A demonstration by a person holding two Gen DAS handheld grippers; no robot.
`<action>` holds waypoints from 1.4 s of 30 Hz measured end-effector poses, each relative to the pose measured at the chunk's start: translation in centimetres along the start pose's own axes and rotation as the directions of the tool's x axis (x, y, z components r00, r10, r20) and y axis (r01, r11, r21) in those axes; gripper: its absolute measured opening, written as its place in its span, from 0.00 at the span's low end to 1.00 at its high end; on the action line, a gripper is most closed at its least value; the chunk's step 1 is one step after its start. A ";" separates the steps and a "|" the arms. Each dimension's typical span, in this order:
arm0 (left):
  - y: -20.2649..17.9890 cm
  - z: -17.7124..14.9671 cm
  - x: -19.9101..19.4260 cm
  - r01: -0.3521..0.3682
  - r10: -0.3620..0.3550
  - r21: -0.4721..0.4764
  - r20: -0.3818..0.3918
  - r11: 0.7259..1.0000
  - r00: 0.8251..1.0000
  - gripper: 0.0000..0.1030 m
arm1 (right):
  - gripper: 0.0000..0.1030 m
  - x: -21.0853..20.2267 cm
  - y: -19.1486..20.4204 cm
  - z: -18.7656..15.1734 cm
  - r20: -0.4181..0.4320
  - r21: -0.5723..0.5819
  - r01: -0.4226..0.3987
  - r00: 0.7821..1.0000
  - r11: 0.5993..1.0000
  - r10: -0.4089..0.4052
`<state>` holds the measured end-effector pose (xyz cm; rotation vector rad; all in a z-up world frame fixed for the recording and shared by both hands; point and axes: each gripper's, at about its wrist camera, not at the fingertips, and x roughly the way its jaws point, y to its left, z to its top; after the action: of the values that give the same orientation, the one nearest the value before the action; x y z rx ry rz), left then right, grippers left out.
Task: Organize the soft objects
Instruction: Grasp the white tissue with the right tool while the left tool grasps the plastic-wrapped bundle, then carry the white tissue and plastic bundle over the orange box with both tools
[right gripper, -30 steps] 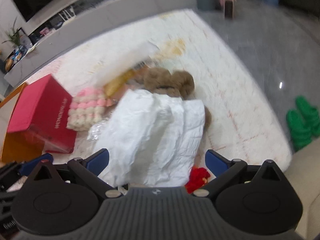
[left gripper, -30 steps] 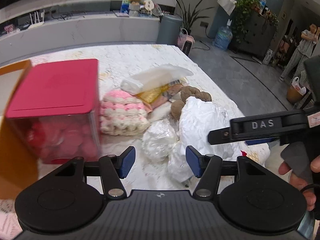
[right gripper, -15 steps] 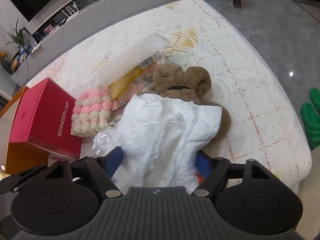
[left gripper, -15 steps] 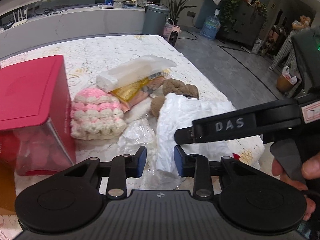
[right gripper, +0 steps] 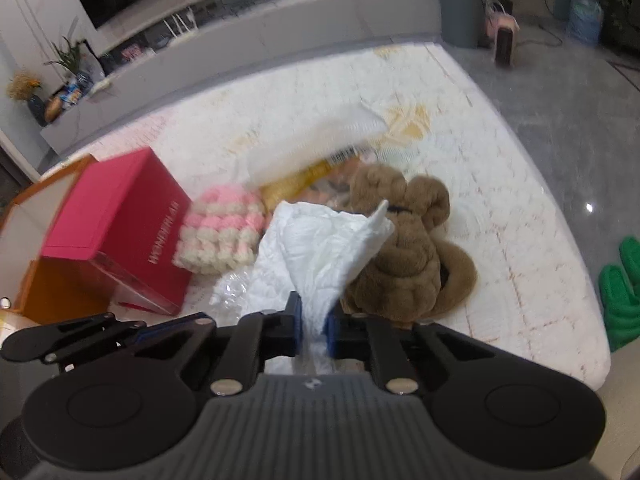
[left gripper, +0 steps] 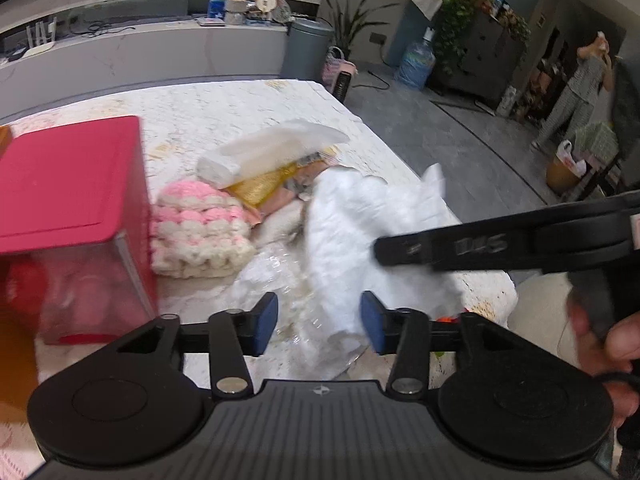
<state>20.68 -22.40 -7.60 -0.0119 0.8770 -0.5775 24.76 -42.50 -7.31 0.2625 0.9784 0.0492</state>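
Right claw has just been closing, and there it is: pads pinched tight on the near end of the white crinkled sheet. The sheet runs straight ahead from those pads, its long axis pointing away along the fingers, and its far corner lies over the brown plush toy just beyond.

Left claw has just been opening and now stands about half wide. The same sheet and some clear plastic wrap show ahead between its blue pads, but the pads press on nothing.

My read: the right hand owns this one. It has the grip, while the left claw hovers just beside the sheet's near edge. If the sheet is to be lifted or folded, the free far corner is what matters, and it lies up and ahead of the right claw.

Off to the left of both claws sits the pink-and-cream knit piece, and further left the red box, all on the pale patterned surface.
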 end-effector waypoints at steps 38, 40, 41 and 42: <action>2.6 -0.2 7.9 -0.012 -0.059 -0.441 -0.146 0.897 0.988 0.61 | 0.10 1.6 -2.4 -1.1 -0.006 -0.066 0.075 0.997 0.995 -0.076; 2.2 -0.1 7.2 -0.016 -0.042 -0.405 -0.133 0.914 0.990 0.58 | 0.10 1.5 -2.2 -1.2 -0.001 -0.074 0.084 0.996 0.994 -0.084; 2.0 -0.1 6.9 -0.017 -0.037 -0.393 -0.129 0.920 0.991 0.57 | 0.09 1.3 -2.1 -1.2 0.005 -0.079 0.089 0.996 0.993 -0.089; 1.9 -0.2 6.5 -0.019 -0.030 -0.378 -0.123 0.926 0.992 0.56 | 0.09 1.2 -2.0 -1.3 0.012 -0.083 0.094 0.996 0.992 -0.093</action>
<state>24.72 -23.89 -12.89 -0.3325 1.1034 -0.4093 24.21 -44.05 -9.41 0.1400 0.9774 0.0031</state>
